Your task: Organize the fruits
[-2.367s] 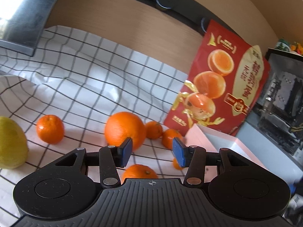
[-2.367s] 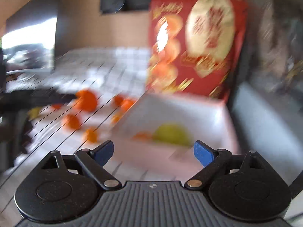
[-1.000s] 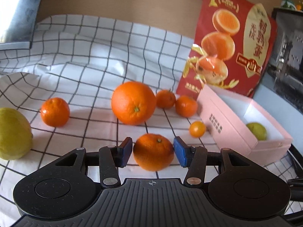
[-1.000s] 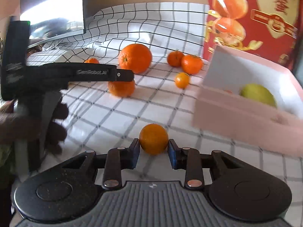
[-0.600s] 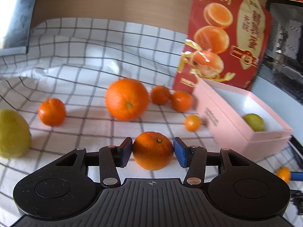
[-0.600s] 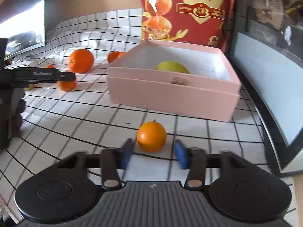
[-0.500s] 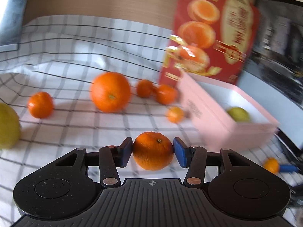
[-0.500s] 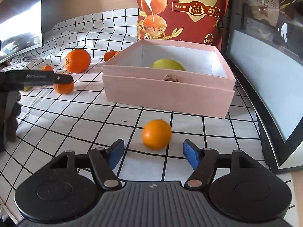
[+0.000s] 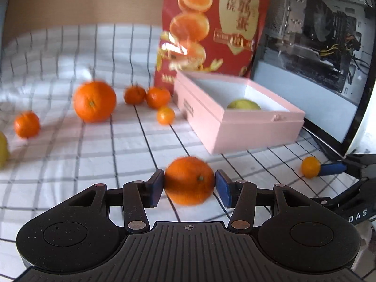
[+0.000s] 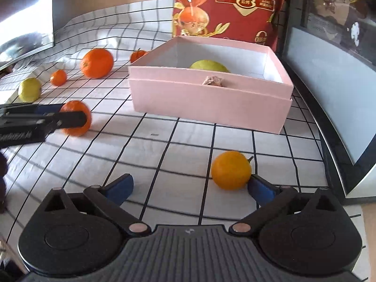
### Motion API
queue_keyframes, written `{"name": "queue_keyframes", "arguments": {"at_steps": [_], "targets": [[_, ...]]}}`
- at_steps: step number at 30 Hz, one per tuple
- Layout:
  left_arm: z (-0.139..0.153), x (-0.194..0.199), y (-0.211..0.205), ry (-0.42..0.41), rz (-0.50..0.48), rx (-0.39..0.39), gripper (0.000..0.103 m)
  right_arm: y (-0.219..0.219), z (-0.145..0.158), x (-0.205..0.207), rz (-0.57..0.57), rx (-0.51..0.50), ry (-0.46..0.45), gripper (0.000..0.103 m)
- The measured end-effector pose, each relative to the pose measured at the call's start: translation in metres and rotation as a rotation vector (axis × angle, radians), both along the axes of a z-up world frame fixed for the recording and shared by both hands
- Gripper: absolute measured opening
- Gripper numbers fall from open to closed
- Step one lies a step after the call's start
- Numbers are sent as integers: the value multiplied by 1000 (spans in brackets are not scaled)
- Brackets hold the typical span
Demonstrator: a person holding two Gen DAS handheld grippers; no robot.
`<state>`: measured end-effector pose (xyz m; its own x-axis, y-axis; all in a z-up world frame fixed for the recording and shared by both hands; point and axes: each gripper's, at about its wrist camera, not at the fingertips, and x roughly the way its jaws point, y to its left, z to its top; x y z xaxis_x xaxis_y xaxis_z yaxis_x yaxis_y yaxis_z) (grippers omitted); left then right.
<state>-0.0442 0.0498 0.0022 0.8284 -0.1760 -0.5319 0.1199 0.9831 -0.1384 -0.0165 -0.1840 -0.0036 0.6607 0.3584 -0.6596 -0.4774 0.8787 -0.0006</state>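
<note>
Between your left gripper's (image 9: 189,185) clamped blue pads sits the round orange mandarin (image 9: 189,180); open pink cardboard box (image 9: 237,127) lies ahead-right.

Red snack bag (image 9: 211,30) behind the pink box (image 9: 237,129), at the checked cloth's back edge: large Chinese characters "鹌鹑蛋". Black gripper body at left-wrist view's right edge: letters "DAS" (image 9: 357,215). Other print too blurred.
</note>
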Motion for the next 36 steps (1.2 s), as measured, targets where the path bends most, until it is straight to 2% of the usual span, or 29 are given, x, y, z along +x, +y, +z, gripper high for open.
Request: {"name": "queue_keyframes", "arguments": {"at_steps": [1,5,6,9,13,17,22,27,36], "targets": [[-3,5,2,35,-9,-21,52,-2,0,-1,17,3,-4,103],[-3,4,2,30,-11,-26,52,-12,-1,-3,64,17,-14,100],[-3,5,2,31,-12,-25,52,-17,-1,-4,51,27,-22,96],[-3,5,3,31,-13,-25,52,-26,0,0,6,44,-29,93],[-3,4,6,30,-7,-45,51,-24,2,10,-30,21,-26,86],[0,2,6,11,18,-36,51,-23,3,19,-58,26,-34,73],[5,6,0,9,17,20,51,-22,1,22,-65,21,-54,73],[14,-3,0,-47,21,81,51,-22,1,22,-62,23,-60,74],[11,8,-12,-34,7,155,55,-22,0,21,-64,24,-70,74]]}}
